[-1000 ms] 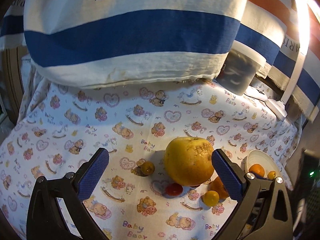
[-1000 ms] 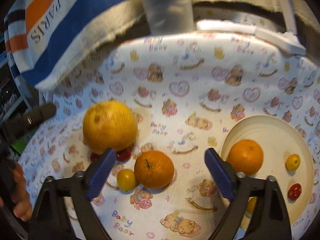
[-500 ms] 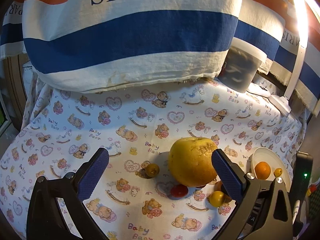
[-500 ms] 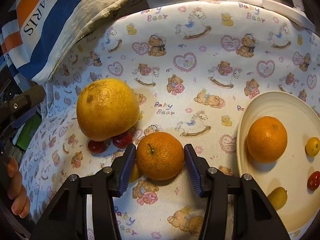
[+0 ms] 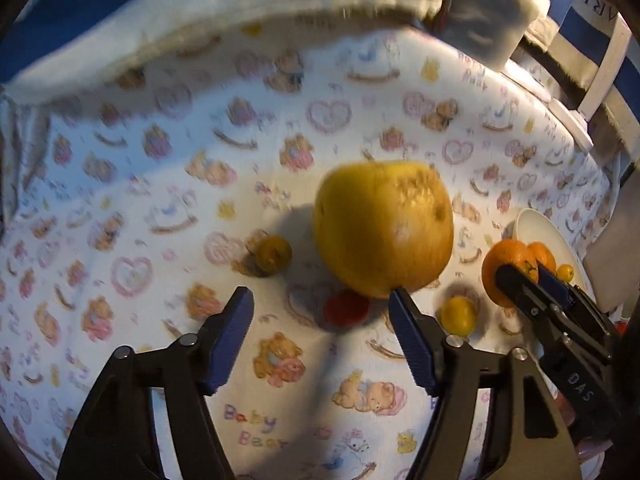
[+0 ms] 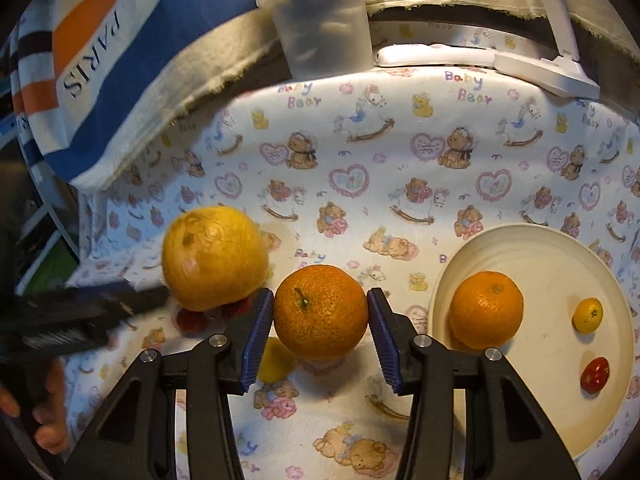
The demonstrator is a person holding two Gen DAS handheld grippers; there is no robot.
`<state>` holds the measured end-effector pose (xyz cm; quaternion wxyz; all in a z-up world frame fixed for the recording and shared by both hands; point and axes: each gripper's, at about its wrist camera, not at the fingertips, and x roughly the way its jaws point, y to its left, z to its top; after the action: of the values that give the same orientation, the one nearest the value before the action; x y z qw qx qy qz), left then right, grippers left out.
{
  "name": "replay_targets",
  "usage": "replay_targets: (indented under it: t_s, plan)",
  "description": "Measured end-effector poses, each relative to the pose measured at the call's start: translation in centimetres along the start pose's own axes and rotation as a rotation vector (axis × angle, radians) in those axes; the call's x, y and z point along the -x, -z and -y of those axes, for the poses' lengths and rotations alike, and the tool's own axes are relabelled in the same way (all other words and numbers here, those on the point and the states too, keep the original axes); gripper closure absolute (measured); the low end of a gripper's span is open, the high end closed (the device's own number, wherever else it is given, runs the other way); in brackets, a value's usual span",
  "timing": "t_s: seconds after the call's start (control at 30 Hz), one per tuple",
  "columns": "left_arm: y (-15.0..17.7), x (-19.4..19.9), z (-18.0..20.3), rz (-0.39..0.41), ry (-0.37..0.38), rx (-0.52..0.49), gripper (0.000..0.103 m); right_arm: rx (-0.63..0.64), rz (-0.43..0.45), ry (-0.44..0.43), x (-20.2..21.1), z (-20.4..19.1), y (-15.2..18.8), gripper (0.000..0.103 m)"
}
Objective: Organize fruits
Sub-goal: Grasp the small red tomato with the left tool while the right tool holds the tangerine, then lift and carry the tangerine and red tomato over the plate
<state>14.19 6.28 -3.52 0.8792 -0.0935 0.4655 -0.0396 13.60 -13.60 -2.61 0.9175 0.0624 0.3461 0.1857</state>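
Note:
My right gripper (image 6: 320, 320) is shut on an orange (image 6: 321, 311) and holds it just above the cloth, left of a cream plate (image 6: 560, 256). The plate holds a second orange (image 6: 486, 310), a small yellow fruit (image 6: 588, 315) and a red tomato (image 6: 595, 375). My left gripper (image 5: 322, 320) is open, its fingers either side of a red tomato (image 5: 345, 308), just below a big yellow fruit (image 5: 383, 228). A small brownish-yellow fruit (image 5: 273, 254) and a small yellow one (image 5: 458, 315) lie on the cloth.
A frosted plastic tub (image 6: 326, 20) and a white lamp base (image 6: 548, 72) stand at the back by a striped PARIS cloth (image 6: 100, 60). The table's left edge (image 6: 80, 240) drops off beside the big fruit.
My right gripper has closed on the orange and lifted it slightly. My left gripper has dropped toward the cloth, narrowed, and now frames the red tomato under the big fruit.

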Motion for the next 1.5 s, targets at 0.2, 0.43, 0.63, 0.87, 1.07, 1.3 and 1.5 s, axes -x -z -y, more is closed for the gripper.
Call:
replay_targets:
  t_s: [0.2, 0.43, 0.63, 0.87, 1.07, 1.3, 1.5]
  plan:
    - [0.6, -0.3, 1.2, -0.002, 0.025, -0.047, 0.052, -0.006, -0.006, 0.006, -0.2, 0.1, 0.1, 0.053]
    - [1.1, -2.4, 2.3, -0.040, -0.051, -0.095, 0.069, -0.007, -0.011, -0.005, -0.2, 0.3, 0.1, 0.053]
    - [1.0, -2.6, 2.1, -0.028, -0.050, -0.088, 0.075, 0.006, -0.016, 0.000, -0.3, 0.0, 0.2, 0.053]
    - [1.0, -2.0, 1.8, -0.017, -0.056, -0.089, 0.077, 0.018, 0.002, 0.033, 0.0, 0.3, 0.1, 0.053]
    - [1.2, 0.3, 2.1, 0.039, -0.091, -0.116, 0.077, 0.013, 0.016, 0.020, 0.5, 0.3, -0.1, 0.053]
    - [1.2, 4.8, 3.1, 0.202, -0.057, -0.138, 0.077, 0.018, 0.068, 0.000, 1.8, -0.1, -0.3, 0.053]
    - [1.4, 6.8, 4.3, 0.250, -0.031, -0.150, 0.077, 0.022, 0.083, 0.004, 2.3, -0.3, -0.3, 0.053]
